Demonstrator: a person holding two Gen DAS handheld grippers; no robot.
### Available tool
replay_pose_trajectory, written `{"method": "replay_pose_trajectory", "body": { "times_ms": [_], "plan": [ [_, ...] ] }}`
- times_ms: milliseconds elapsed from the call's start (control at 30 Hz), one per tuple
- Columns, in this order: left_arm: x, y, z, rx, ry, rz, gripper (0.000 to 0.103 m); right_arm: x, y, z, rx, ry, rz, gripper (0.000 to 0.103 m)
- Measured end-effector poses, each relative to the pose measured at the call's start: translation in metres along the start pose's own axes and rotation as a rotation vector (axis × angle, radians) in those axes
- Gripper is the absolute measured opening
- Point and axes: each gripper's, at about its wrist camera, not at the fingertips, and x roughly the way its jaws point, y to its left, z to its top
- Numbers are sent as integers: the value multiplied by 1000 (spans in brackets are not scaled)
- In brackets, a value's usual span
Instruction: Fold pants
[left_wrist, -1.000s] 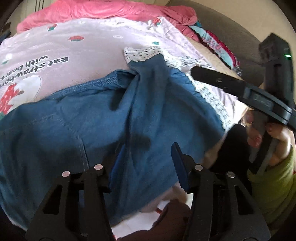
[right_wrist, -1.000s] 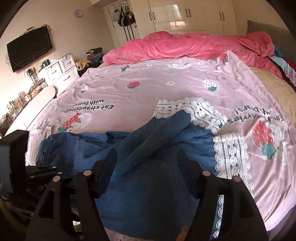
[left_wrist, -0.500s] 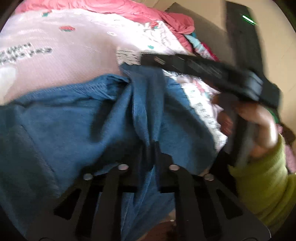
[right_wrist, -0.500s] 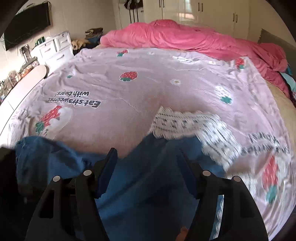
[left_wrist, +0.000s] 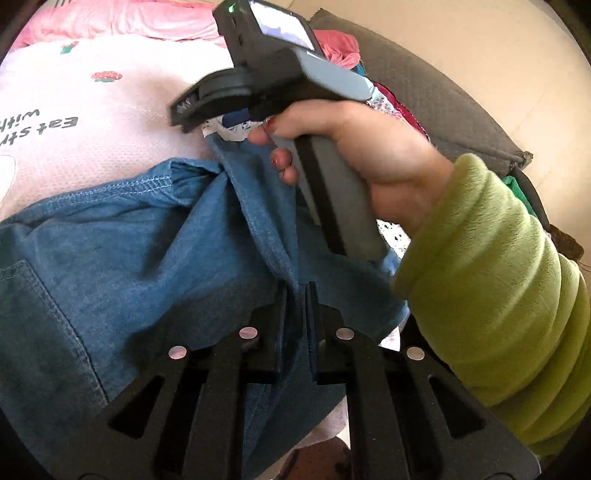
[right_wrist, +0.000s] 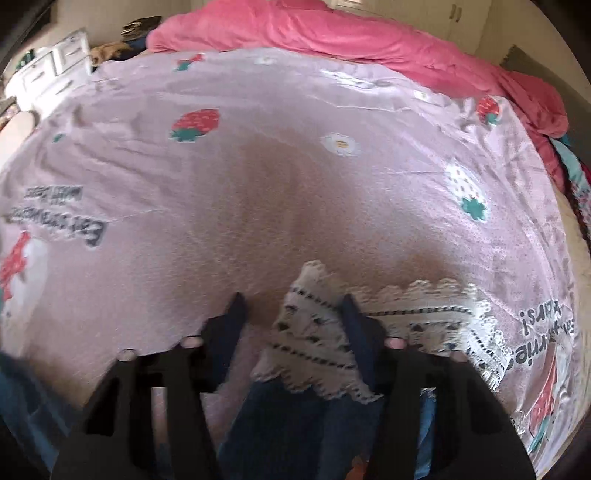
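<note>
Blue denim pants (left_wrist: 155, 251) with white lace hems lie rumpled on the near edge of a pink strawberry-print bedspread (left_wrist: 103, 122). My left gripper (left_wrist: 295, 295) is shut on a raised fold of the denim. My right gripper (right_wrist: 291, 306) is open, its fingers straddling a lace hem (right_wrist: 317, 339) at the end of a pant leg (right_wrist: 295, 432). The right gripper's body (left_wrist: 266, 77) and the hand holding it show in the left wrist view, over the far end of that leg.
A crumpled pink duvet (right_wrist: 351, 33) lies along the far side of the bed. A grey headboard cushion (left_wrist: 436, 107) and colourful clothes (left_wrist: 391, 103) are at the right. White drawers (right_wrist: 48, 70) stand beyond the bed's left side.
My left gripper closed on the denim fold and holds it. My right gripper moved forward along the leg until its open fingers reached the lace hem.
</note>
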Motion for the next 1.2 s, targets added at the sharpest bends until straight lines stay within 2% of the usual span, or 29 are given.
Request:
{"method": "replay_pose_trajectory", "body": {
  "times_ms": [67, 133, 167, 300, 433, 533, 667, 800, 833, 900, 1000, 1133, 1200],
  "plan": [
    [0, -2, 0, -12, -2, -4, 4, 2, -8, -1, 15, -24, 2, 21],
    [-2, 2, 1, -23, -6, -5, 4, -1, -19, -3, 62, -35, 56, 9],
    [-4, 3, 2, -28, -8, -5, 4, -7, -28, -5, 96, -52, 88, 9],
    [-8, 9, 0, -30, -10, 11, 4, -39, -59, -16, 177, -122, 123, 8],
    [-9, 7, -1, -30, -9, 17, 4, -77, -96, -42, 267, -188, 167, 8],
    [-9, 6, -1, -16, -18, 44, 11, -106, -124, -71, 333, -230, 172, 8],
    [-9, 4, -4, 22, -31, 92, 24, -137, -155, -115, 409, -252, 171, 8],
    [-1, -4, -4, 92, -40, 139, 26, -152, -169, -153, 462, -243, 185, 8],
    [1, -9, -4, 118, -39, 155, 26, -154, -171, -160, 468, -240, 178, 8],
    [4, -18, -7, 163, -33, 175, 0, -155, -175, -175, 486, -224, 187, 8],
    [2, -24, -8, 226, -39, 181, 0, -157, -178, -192, 509, -207, 194, 8],
    [-20, -30, -15, 291, -66, 201, 0, -169, -183, -208, 530, -207, 210, 8],
    [-31, -30, -16, 297, -82, 183, 0, -177, -184, -217, 542, -205, 261, 8]
  ]
}}
